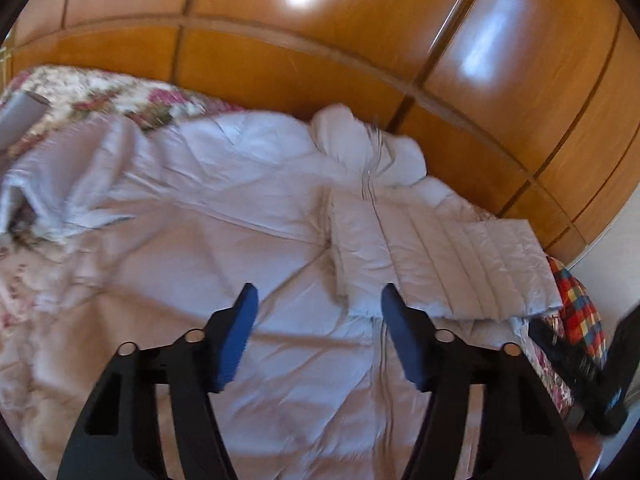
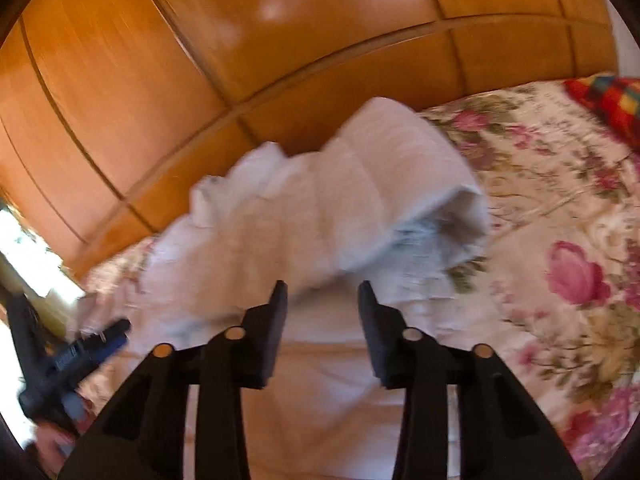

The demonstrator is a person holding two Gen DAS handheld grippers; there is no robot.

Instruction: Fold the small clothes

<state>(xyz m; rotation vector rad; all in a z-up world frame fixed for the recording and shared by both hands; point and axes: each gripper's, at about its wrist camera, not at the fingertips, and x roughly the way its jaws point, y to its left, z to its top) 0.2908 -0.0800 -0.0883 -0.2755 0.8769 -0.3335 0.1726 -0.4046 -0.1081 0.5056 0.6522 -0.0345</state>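
Observation:
A pale quilted jacket (image 1: 240, 216) lies spread over the bed in the left wrist view, with one quilted panel (image 1: 460, 264) folded flat across its right side. My left gripper (image 1: 318, 292) hovers over the jacket's lower middle, open, its blue pads (image 1: 236, 332) holding nothing. In the right wrist view the jacket (image 2: 320, 208) is a blurred, bunched heap just beyond my right gripper (image 2: 322, 290). That gripper's jaws stand partly apart with no cloth pinched between them. The left gripper (image 2: 80, 352) shows at that view's left edge.
A floral bedspread (image 2: 560, 200) covers the bed under the jacket. Glossy wooden wardrobe doors (image 1: 320, 40) stand close behind the bed. A bright chequered cloth (image 1: 576, 304) lies at the bed's right edge, and a grey object (image 1: 16, 116) at the far left.

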